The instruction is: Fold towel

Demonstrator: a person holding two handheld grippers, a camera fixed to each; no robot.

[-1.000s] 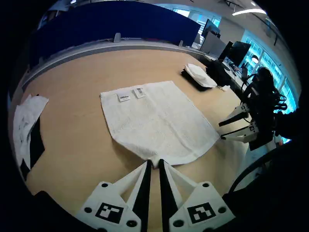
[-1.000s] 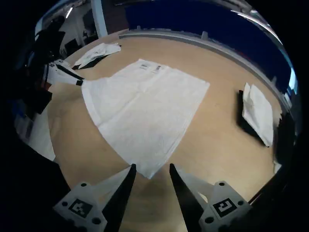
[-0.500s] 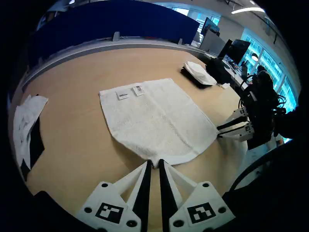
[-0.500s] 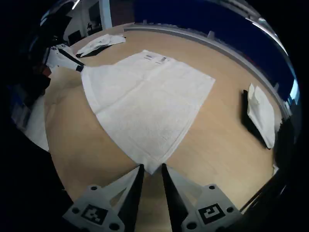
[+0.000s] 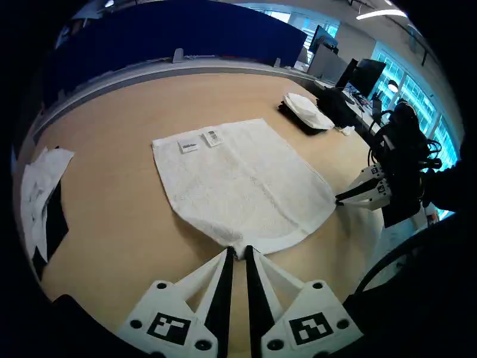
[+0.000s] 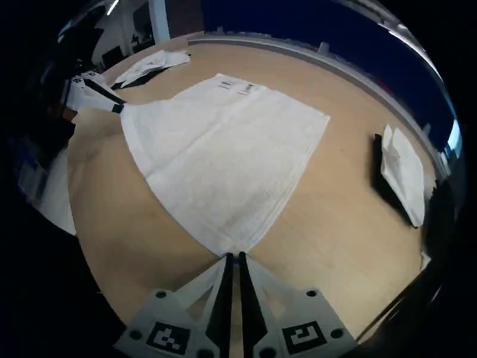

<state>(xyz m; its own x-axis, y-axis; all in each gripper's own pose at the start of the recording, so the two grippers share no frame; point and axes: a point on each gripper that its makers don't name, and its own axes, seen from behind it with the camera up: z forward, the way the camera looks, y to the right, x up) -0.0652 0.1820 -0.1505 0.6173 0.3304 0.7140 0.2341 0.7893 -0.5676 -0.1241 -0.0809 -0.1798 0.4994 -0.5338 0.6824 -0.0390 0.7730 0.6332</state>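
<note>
The left gripper (image 5: pixel 238 253) and right gripper (image 6: pixel 234 255) each pinched a towel (image 5: pixel 238 179) corner between closed jaws, evidently to lift it.

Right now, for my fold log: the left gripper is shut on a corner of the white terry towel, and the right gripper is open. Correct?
No: the right gripper is shut on a corner of the white terry towel, as the right gripper view shows. The rest stands.

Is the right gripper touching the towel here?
Touching. The right gripper view shows the right gripper with both fingers pinched on the near corner of the towel, with no gap visible.
</note>
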